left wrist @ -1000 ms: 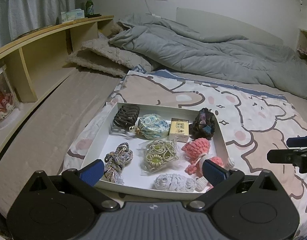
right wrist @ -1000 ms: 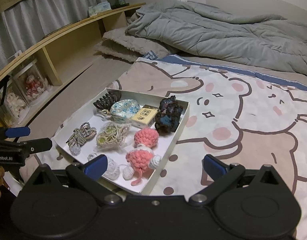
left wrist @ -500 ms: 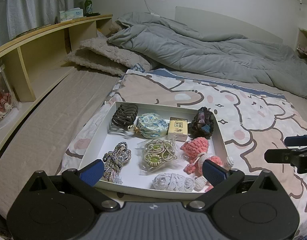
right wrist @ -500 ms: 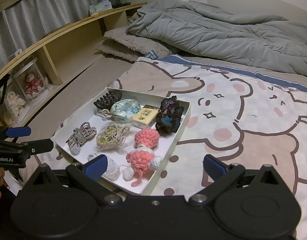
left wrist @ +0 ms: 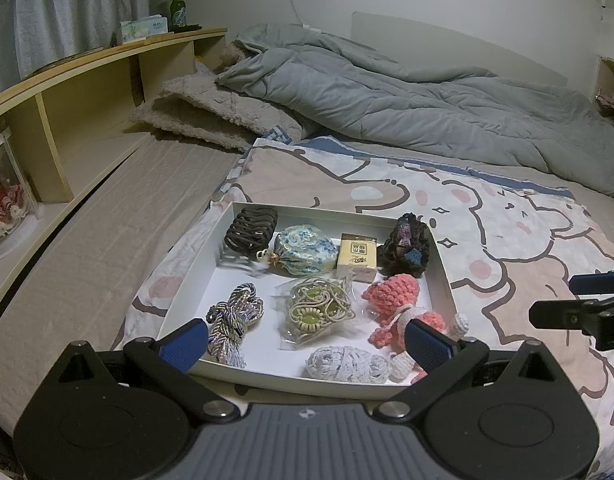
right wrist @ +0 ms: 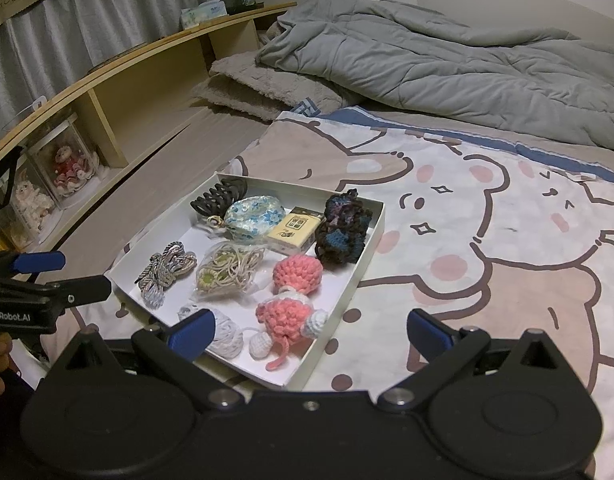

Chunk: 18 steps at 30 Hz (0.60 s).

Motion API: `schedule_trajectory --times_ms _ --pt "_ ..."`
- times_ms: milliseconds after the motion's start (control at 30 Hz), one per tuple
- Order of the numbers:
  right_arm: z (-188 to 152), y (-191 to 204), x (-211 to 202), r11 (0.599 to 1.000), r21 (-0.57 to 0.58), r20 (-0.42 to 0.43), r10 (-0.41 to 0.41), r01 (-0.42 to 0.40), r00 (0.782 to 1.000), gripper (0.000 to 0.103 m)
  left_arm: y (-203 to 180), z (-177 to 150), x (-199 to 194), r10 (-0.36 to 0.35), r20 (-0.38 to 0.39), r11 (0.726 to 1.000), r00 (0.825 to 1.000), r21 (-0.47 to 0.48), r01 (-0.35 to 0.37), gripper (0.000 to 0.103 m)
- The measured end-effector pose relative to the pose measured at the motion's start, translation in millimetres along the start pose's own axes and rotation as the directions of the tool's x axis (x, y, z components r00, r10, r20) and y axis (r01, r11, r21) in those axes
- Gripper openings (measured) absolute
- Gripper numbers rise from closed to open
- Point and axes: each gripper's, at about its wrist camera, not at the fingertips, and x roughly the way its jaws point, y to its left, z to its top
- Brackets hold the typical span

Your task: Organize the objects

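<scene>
Left wrist view: white tray [left wrist: 441, 270] lies on the bear-print blanket [left wrist: 507, 232], long axis running 6 to 12 o'clock. Left gripper [left wrist: 305, 338] hovers wide open and empty over its near edge; right gripper [right wrist: 309, 330], at 3 o'clock, likewise gapes empty.

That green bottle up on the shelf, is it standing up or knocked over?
Standing upright. The green bottle has its neck pointing straight up and its base on the wooden shelf, beside a tissue box.

Knitted pink yarn doll [left wrist: 403, 304], smooth matt white tray [left wrist: 441, 276], seemingly card; glossy plastic bag [left wrist: 319, 312] of bands.
</scene>
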Motion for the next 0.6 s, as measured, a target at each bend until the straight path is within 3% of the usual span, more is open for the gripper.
schedule_trajectory --times_ms 600 --pt "0.3 0.6 -0.1 1.0 0.0 -0.001 0.0 0.0 1.0 0.103 0.6 -2.0 2.1 -0.001 -0.002 1.0 1.0 0.006 0.001 0.103"
